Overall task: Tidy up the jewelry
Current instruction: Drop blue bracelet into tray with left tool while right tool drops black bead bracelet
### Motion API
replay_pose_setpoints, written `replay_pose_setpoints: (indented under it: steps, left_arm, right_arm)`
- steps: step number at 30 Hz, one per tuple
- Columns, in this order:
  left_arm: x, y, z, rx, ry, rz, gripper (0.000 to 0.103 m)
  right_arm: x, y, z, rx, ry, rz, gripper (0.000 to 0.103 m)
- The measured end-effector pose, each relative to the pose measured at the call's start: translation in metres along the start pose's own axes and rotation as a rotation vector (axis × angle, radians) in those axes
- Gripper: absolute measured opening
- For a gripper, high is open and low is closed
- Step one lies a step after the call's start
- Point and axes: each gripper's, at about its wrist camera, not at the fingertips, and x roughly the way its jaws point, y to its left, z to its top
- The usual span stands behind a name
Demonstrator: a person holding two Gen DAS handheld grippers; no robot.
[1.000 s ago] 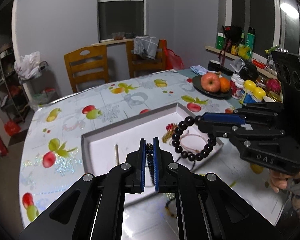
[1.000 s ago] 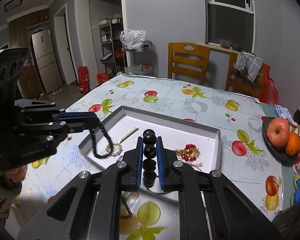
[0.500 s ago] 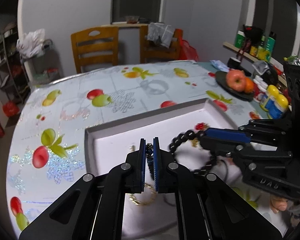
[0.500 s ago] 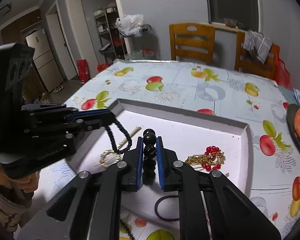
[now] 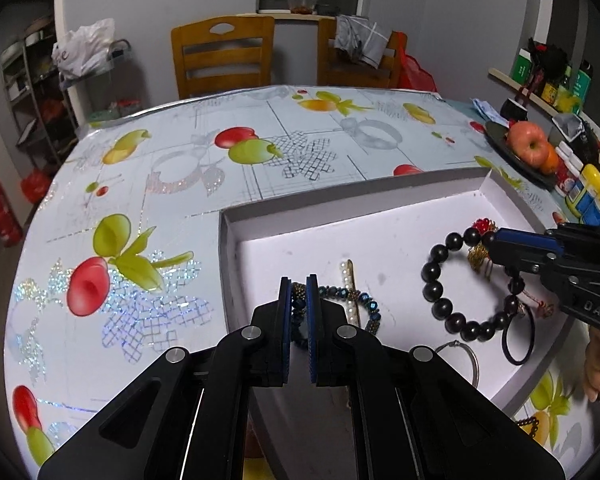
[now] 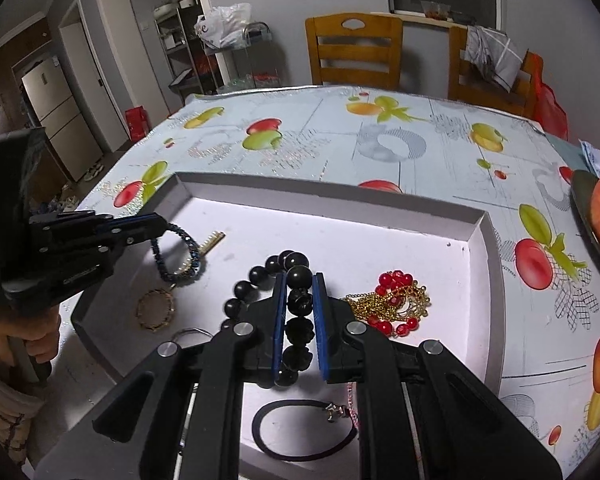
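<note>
A white shallow tray (image 5: 340,204) (image 6: 340,196) lies on the fruit-print table. My left gripper (image 5: 299,292) (image 6: 162,229) is shut on a dark blue bead bracelet (image 5: 364,300) (image 6: 176,264) that hangs down onto the tray's left part, beside a pearl hair clip (image 5: 350,280). My right gripper (image 6: 299,292) (image 5: 496,244) is shut on a black bead bracelet (image 5: 440,292) (image 6: 260,276) low over the tray's middle. A red-bead and gold chain piece (image 6: 396,300) lies just right of it.
In the tray's near part lie a black hair tie (image 6: 300,428), a gold ring bracelet (image 6: 156,308) and a thin silver ring (image 5: 464,356). A plate with an apple (image 5: 528,144) and bottles (image 5: 596,196) stand at the table's right. Two wooden chairs (image 5: 224,56) stand behind.
Both grippers have come down and forward over the tray with their bracelets; the blue bracelet now touches the tray floor, and the black one hangs lower near the tray's middle.
</note>
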Motion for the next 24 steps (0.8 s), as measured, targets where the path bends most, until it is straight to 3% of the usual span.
replay_pose_setpoints:
  steps: [5, 7, 9, 12, 15, 24]
  left_arm:
    - [-0.005, -0.005, -0.004, 0.015, -0.01, 0.022, 0.012]
    - [-0.011, -0.005, -0.007, 0.004, -0.024, 0.019, 0.03]
    - [-0.018, -0.007, -0.009, 0.0, -0.037, 0.009, 0.038]
    - [-0.032, -0.014, -0.014, 0.011, -0.068, 0.009, 0.058]
    - [-0.043, -0.017, -0.018, 0.008, -0.088, 0.01, 0.063]
    - [-0.081, -0.031, -0.052, 0.008, -0.118, -0.023, 0.069]
  right_arm:
    - [0.006, -0.005, -0.005, 0.006, 0.012, -0.029, 0.013]
    - [0.005, -0.007, -0.006, 0.009, 0.006, -0.036, 0.014]
    - [0.0, -0.009, -0.008, 0.015, -0.011, -0.036, 0.014]
    - [-0.011, -0.011, -0.01, 0.023, -0.034, -0.028, 0.017]
    - [-0.025, -0.013, -0.012, 0.022, -0.063, -0.033, 0.027]
    - [-0.066, -0.013, -0.039, 0.017, -0.107, -0.023, 0.028]
